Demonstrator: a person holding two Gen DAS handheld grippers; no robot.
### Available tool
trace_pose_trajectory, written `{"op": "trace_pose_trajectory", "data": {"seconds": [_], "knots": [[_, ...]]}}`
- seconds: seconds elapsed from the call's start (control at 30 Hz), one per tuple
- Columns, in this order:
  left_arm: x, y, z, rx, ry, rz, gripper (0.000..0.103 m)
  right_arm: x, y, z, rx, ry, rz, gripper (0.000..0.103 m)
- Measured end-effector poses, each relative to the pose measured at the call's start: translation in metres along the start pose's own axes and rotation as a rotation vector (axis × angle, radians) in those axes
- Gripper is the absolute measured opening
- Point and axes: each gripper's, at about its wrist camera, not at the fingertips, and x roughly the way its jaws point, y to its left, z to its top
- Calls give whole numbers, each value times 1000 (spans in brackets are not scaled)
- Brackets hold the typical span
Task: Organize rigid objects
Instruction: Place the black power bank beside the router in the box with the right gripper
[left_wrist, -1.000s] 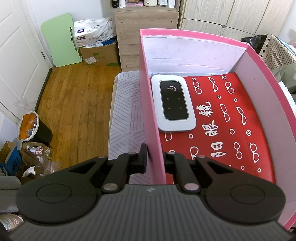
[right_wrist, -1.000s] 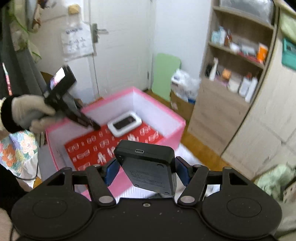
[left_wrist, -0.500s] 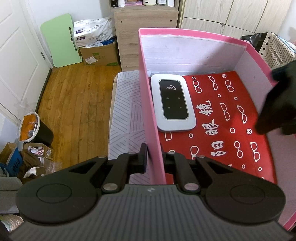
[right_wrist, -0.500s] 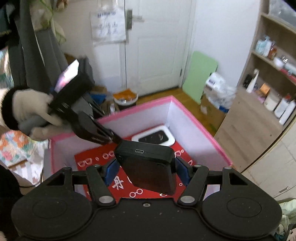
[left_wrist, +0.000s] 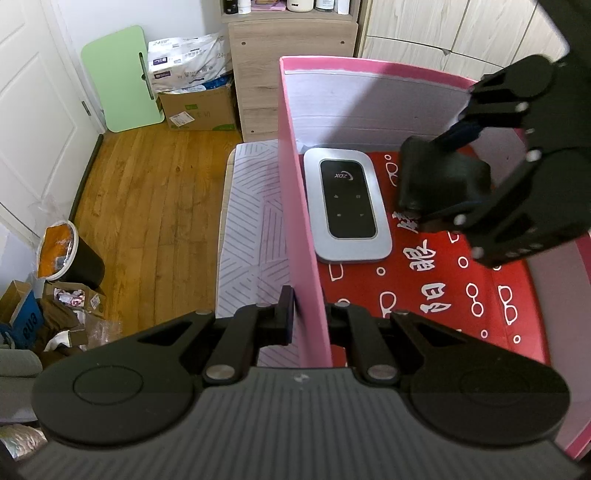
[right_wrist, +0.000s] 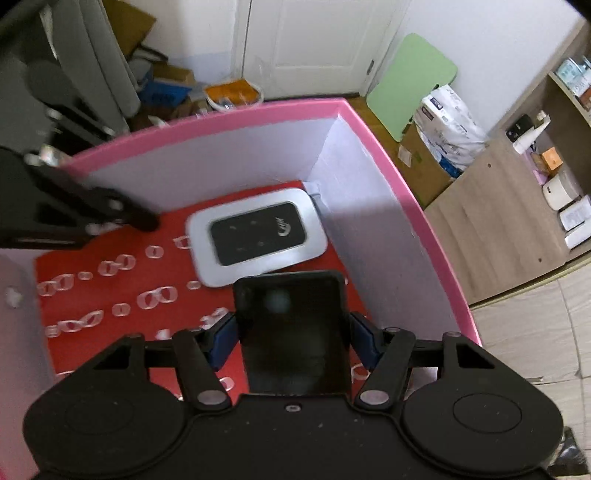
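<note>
At the left, the left gripper (left_wrist: 308, 317) has not shifted over the past second: its jaws stay clenched on the left wall of the pink box (left_wrist: 295, 206), one finger outside and one inside, steadying it. Just inside that wall, in the far left corner of the box floor, the white and black device (left_wrist: 347, 205) lies flat where it lay before, its long axis running along the wall from far edge toward near edge. What has changed is further right: a second ago the right gripper (right_wrist: 291, 332) was outside the box and above it, and it has since come in over the right rim and down, so that it now hangs over the red patterned floor (left_wrist: 436, 291). It grasps the black slab (right_wrist: 293, 332) by its two long sides, blue pads pressed on them. In the left wrist view the slab looks clear of the floor, just right of the white device; contact cannot be told. Its long axis runs along the fingers, so it points steeply down and toward the far wall. I judge the placing is nearly due, release not yet made.
</note>
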Motion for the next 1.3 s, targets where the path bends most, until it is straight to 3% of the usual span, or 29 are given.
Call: {"op": "trace_pose_trajectory", "data": {"seconds": [0.2,0.37,0.6,0.83,0.93,1.1,1.17,1.3], "knots": [[-1,1,0,-2,-1,-3,9,14,-3,2,-32,31,19,69],[0,-1,1,1,-1,0,9,14,2,8,-134,31,42,69],[0,0,1,3,-1,0,9,6,1,9,-149,-34,15,74],[1,-1,1,-3,-3,-3,9,-68,-4,-38,61,-291,-24,79],[1,-1,1,-3,-3,-3,9,-99,-6,-61,173,-307,-42,79],[1,-4,0,-1,-4,2,9,-148,-7,-112,377,-412,-33,79],[1,-4,1,9,-2,5,9,-150,-12,-139,477,-432,-25,79],[1,-4,0,6,-5,2,9,-129,-1,-196,655,-396,-118,79]]}}
